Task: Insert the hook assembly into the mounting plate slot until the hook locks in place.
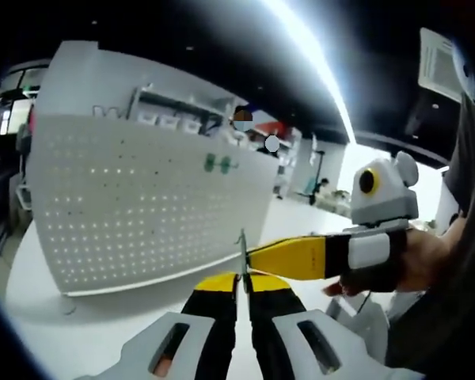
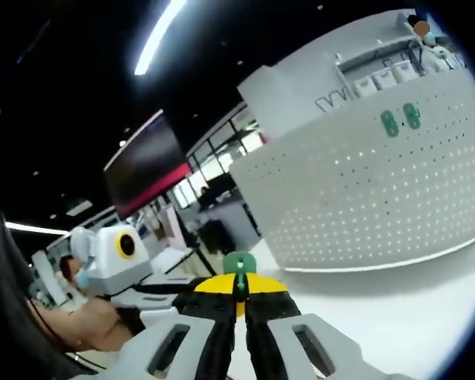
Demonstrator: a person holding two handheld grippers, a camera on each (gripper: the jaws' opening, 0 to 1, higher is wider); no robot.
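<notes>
A white perforated mounting plate point(image 1: 142, 206) stands upright on the table, with two green hook pieces point(image 1: 219, 164) fixed near its upper edge. My left gripper point(image 1: 242, 283) is shut on a thin upright hook assembly point(image 1: 242, 252), held in the air in front of the plate. My right gripper point(image 1: 257, 257) comes in from the right, its yellow tips meeting the same piece. In the right gripper view the plate point(image 2: 380, 190) and its green pieces point(image 2: 400, 120) lie to the right. There my right gripper point(image 2: 239, 291) is shut on the assembly's green head point(image 2: 239, 264).
The white table point(image 1: 103, 332) runs under and in front of the plate. A person's hand point(image 1: 427, 261) holds the right gripper. The left gripper's body point(image 2: 119, 257) shows at the left of the right gripper view. Shelves and desks stand behind the plate.
</notes>
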